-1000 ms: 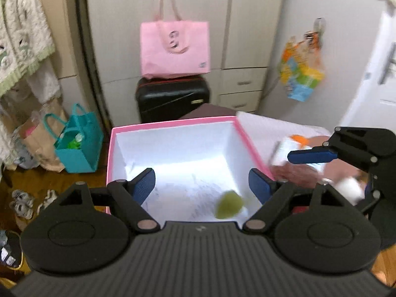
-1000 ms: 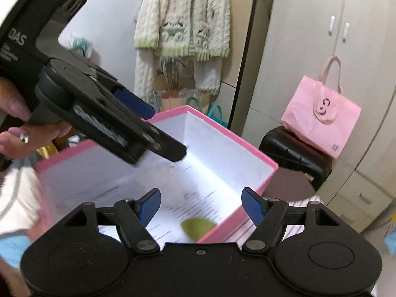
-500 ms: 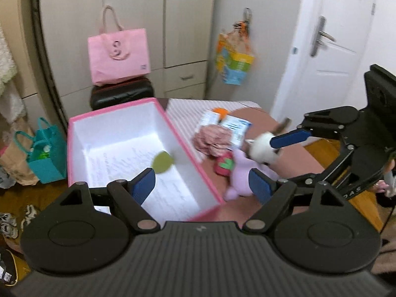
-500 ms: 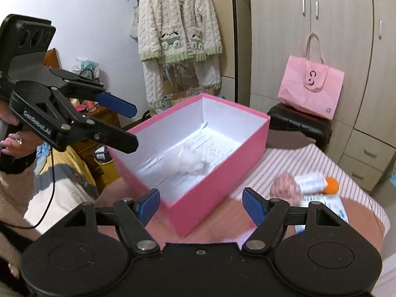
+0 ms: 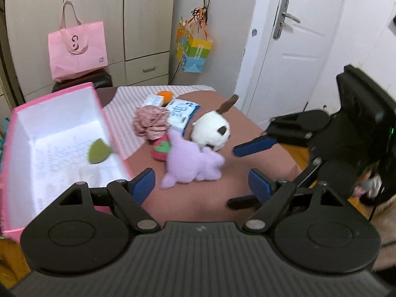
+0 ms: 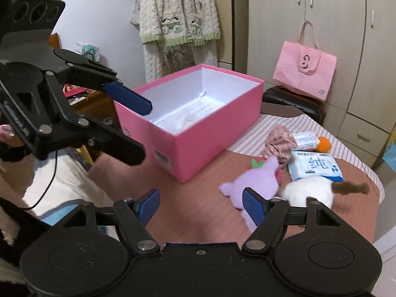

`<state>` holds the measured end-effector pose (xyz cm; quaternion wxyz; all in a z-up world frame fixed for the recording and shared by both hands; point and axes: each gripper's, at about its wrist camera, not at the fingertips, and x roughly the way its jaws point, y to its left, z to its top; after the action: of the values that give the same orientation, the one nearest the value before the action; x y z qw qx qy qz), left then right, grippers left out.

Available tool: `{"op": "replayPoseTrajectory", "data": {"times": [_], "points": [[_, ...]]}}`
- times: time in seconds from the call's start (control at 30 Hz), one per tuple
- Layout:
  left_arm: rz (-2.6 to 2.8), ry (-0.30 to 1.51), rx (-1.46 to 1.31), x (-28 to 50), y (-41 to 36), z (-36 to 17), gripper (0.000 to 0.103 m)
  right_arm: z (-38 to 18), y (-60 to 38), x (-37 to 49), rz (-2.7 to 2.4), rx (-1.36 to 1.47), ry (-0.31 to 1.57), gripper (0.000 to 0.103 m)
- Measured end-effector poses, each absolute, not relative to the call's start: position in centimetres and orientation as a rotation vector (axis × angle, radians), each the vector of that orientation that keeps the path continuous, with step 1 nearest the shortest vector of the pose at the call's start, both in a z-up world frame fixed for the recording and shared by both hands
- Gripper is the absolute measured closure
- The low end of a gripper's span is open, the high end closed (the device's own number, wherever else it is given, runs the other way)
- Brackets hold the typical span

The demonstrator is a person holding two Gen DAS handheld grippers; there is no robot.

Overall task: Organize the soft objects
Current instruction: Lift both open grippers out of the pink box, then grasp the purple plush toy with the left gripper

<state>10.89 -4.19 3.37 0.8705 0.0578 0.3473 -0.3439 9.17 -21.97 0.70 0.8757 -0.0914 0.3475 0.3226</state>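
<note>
Reaching: both grippers hang empty over the toys on the tabletop [image 5: 232, 193]; this looks like the approach to the next pick, with the sorting judged well short of done.
Left gripper [image 5: 202, 184]: fingers spread and closing a little, nothing between them; the purple plush [image 5: 191, 164] lies just ahead of the gap.
Right gripper [image 6: 201, 206]: fingers spread, gripping nothing; bare tabletop shows in the gap and the purple plush sits partly behind its right finger.
Pink box [image 6: 205, 146]: open, on the tabletop beside the toys.
Still outside: purple plush, white plush [image 5: 210, 130] touching it, red strawberry toy [image 5: 161, 148], pink frilly cloth [image 5: 151, 121], all clustered just beside the box.
Next move, as I judge it: pick one toy, likely the purple plush, bring the fingers down around its body and pinch firmly; it will squash, and the white plush against it may drag along.
Left view only: the box floor, with a green soft piece [image 5: 99, 151] already in it, and a door.
Right view only: the box's outer wall, a hanging knit cardigan [image 6: 179, 19], and a hand [image 6: 7, 133] on the left gripper.
</note>
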Motion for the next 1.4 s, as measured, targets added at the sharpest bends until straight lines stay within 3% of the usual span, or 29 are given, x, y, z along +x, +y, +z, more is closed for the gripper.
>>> {"op": "replayPoseTrajectory", "data": {"times": [0.47, 1.0, 1.2, 1.3, 1.33, 1.4], "points": [[-0.603, 0.742, 0.066, 14.7, -10.1, -3.5, 0.025, -6.3, -23.7, 11.9, 0.620, -0.259, 0.581, 0.025], [-0.437, 0.737, 0.087, 16.2, -12.1, -6.2, 0.027, -9.9, -24.2, 14.5, 0.611, -0.191, 0.608, 0.025], [-0.430, 0.833, -0.030, 17.4, -11.5, -8.4, 0.024, -11.3, -24.6, 15.2, 0.581, -0.137, 0.662, 0.024], [-0.423, 0.850, -0.124, 17.9, -11.1, -9.4, 0.021, -11.9, -24.8, 15.1, 0.562, -0.098, 0.646, 0.033], [-0.419, 0.835, -0.136, 17.8, -11.0, -9.6, 0.021, -11.9, -24.8, 15.0, 0.549, -0.099, 0.636, 0.043], [-0.407, 0.803, -0.137, 17.5, -11.3, -10.0, 0.023, -11.9, -25.2, 15.0, 0.542, -0.057, 0.627, 0.046]]}}
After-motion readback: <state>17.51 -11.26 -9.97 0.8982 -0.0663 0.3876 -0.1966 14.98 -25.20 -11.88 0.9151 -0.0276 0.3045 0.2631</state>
